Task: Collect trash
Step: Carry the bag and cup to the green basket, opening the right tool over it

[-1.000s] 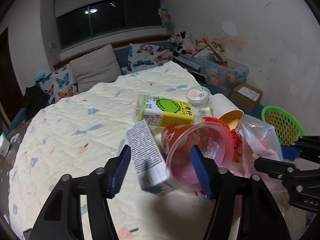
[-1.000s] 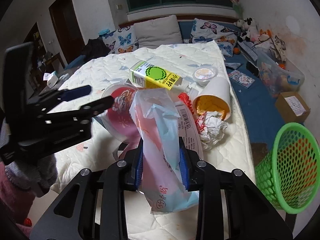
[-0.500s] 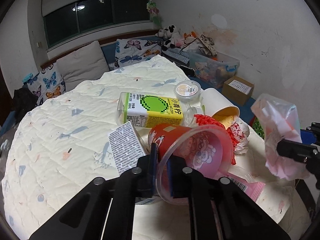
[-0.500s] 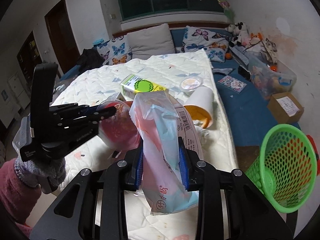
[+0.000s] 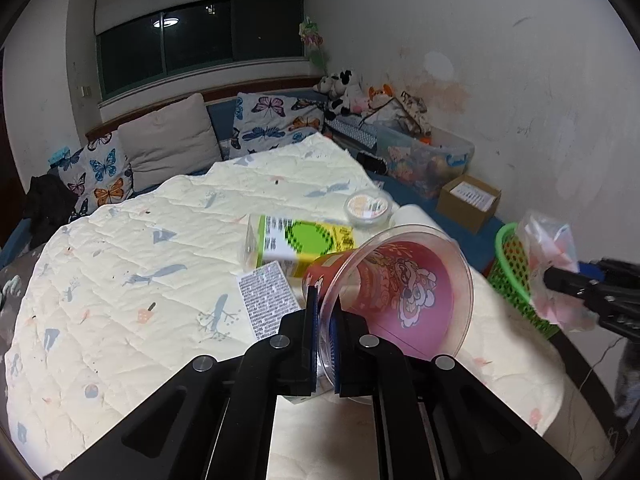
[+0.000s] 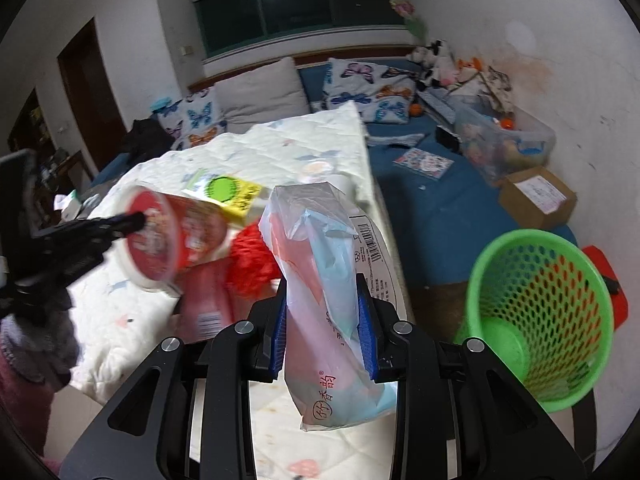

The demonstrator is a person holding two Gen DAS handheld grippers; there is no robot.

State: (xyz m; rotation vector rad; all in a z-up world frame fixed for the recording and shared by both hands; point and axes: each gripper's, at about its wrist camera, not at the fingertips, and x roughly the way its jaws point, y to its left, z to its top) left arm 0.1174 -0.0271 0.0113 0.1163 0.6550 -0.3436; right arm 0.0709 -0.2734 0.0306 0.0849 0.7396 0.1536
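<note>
Two items in my grip, both lifted off the bed [image 5: 120, 280]. Left gripper [image 5: 323, 332] — jaws nearly closed, pinching the rim of the red cup [image 5: 394, 292], which is tilted with its open mouth toward my camera, above the bed's right edge. Right gripper [image 6: 323, 330] — jaws clamped on the bag [image 6: 320, 280], a crumpled clear plastic one with pink and blue inside, held off the bed's right edge, near the green basket [image 6: 540, 320] on the floor. On the bed, near that edge: green-and-yellow carton [image 5: 300, 244] lying flat, a small box [image 5: 266, 306] with printed label just beside it, a round lidded tub [image 5: 368, 209] farther back, red mesh [image 6: 252, 264].
</note>
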